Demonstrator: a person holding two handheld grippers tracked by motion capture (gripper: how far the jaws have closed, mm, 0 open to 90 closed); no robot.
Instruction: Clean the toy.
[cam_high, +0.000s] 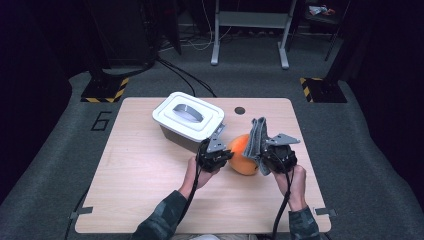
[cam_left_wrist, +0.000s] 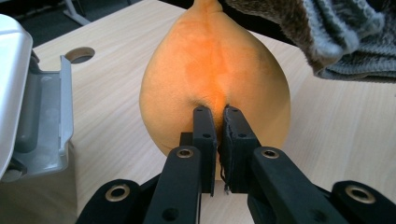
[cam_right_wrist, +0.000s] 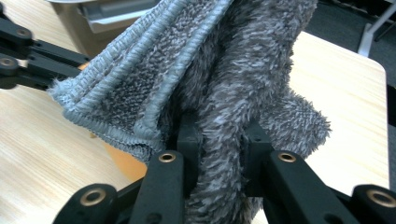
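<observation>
High view has my left tool (cam_high: 223, 153) pinching the orange cushion (cam_high: 242, 154) above the worktop (cam_high: 140, 165), right tool (cam_high: 265, 152) clamping the grey towel (cam_high: 257, 137) beside it, likely to bring them together near the bin (cam_high: 187, 120).

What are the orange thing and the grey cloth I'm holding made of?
Orange thing: looks like soft plush fabric, matte and finely fuzzy; it puckers where the left claw pinches it. Grey cloth: seems fluffy microfibre terry, with a shaggy pile and stitched ribbed hem, in the right claw.

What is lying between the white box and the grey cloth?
In the high view, the left gripper pinching the orange plush lies between the white box and the grey cloth.
</observation>
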